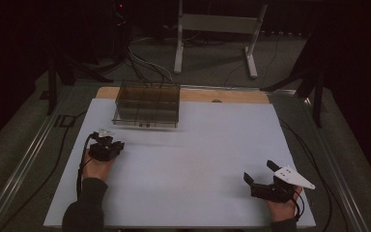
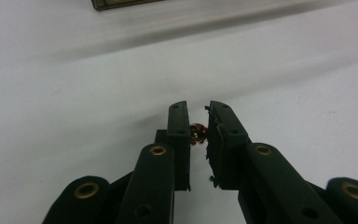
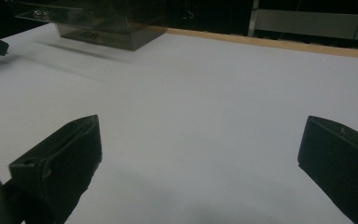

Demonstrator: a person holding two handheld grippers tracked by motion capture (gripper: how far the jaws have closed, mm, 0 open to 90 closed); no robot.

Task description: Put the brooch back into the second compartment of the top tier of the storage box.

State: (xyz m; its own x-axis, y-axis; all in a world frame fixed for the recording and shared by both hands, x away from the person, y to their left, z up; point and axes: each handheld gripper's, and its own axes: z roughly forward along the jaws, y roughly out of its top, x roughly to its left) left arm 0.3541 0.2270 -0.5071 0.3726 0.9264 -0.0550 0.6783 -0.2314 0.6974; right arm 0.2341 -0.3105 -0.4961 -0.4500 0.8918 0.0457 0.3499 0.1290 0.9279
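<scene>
White flat-topped counter [image 1: 193, 164] with a bare wooden strip along its far edge carries everything. Largest item on it: a smoked transparent plastic box with inner dividers [image 1: 147, 104], at the far left part of the counter; the compartments look dark, contents too small to tell from the high view. The right claw view shows the same box [image 3: 107, 23] at top left, with a small pale round part on a clear shelf inside.

Left claw [image 1: 107, 145] sits over the counter on the left, just in front of the box, apart from it, held by a hand in a dark sleeve. In the left claw view its jaws are nearly together, narrow gap, pinching a small shiny brass-coloured metal piece [image 2: 197, 133] between the inner pad faces, above the white surface. Exact shape of the piece is hard to tell; looks rounded and threaded.

Right claw [image 1: 260, 176] is near the front right corner of the counter, well apart from box and left claw. In its own view, right claw [image 3: 200, 154] jaws stand wide apart, nothing between them, bare white counter beyond.
</scene>
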